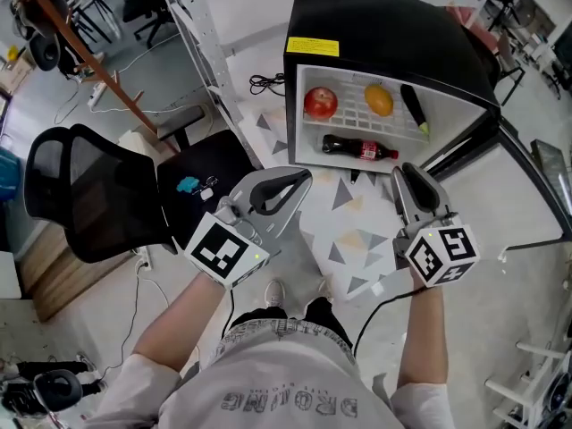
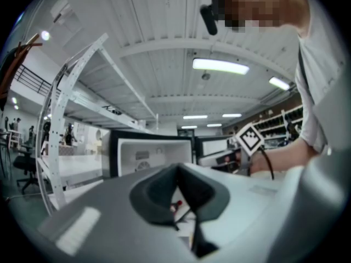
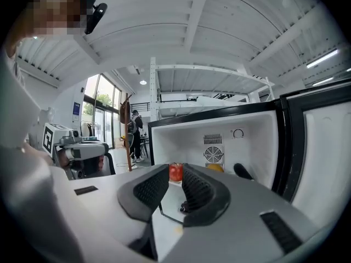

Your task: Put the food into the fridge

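One black fridge (image 1: 384, 25) stands open on the floor, its mouth facing both grippers. All the food is already inside, straight ahead of the claws:
- **Bottom:** cola bottle (image 1: 360, 148), long axis crosswise to the jaws.
- **Rack above:** apple (image 1: 321, 103), orange fruit (image 1: 379, 100) and dark long vegetable (image 1: 413, 107).

Right gripper (image 1: 408, 170) squarely faces the opening, jaws slightly apart, empty. Left gripper (image 1: 304, 177) sits off the left corner, tips pressed together, empty.

Fridge (image 1: 384, 25) shell showing glossy black, liner (image 1: 308, 155) looking like smooth white plastic, shelf (image 1: 357, 105) reading as white wire grid. Apple (image 1: 321, 103) shining glossy red. Chair (image 1: 80, 195) back showing matt black mesh. Right gripper (image 3: 174, 171) body looking like matt grey plastic, pads (image 3: 198, 192) showing ribbed matt black rubber-like face.
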Available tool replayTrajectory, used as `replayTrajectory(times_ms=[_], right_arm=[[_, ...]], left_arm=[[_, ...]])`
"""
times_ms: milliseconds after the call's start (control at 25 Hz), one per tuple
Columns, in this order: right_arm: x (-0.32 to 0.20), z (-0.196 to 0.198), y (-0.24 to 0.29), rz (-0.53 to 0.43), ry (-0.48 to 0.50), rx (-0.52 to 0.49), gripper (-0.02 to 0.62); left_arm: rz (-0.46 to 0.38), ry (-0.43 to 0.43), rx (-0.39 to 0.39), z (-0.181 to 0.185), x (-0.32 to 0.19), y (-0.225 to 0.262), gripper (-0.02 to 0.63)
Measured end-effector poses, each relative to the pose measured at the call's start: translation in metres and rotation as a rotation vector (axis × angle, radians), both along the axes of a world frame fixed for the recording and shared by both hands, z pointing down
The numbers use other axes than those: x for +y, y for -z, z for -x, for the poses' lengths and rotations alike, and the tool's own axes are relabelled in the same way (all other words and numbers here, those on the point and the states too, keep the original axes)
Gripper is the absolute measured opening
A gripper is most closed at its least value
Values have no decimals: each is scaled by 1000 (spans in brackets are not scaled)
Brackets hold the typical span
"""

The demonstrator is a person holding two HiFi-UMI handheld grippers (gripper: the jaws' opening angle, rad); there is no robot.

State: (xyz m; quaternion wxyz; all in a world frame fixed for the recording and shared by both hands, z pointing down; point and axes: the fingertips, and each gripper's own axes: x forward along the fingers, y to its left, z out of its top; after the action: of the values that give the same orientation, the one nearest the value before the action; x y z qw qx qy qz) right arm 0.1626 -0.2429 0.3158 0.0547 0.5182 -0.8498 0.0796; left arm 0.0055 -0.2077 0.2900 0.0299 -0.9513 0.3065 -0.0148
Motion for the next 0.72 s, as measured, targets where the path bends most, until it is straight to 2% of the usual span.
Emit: replayTrajectory(times_ms=[720], right_arm=[[43, 19, 6, -5, 7, -107, 38]], left_arm=[[5, -14, -24, 8, 16, -3, 9]])
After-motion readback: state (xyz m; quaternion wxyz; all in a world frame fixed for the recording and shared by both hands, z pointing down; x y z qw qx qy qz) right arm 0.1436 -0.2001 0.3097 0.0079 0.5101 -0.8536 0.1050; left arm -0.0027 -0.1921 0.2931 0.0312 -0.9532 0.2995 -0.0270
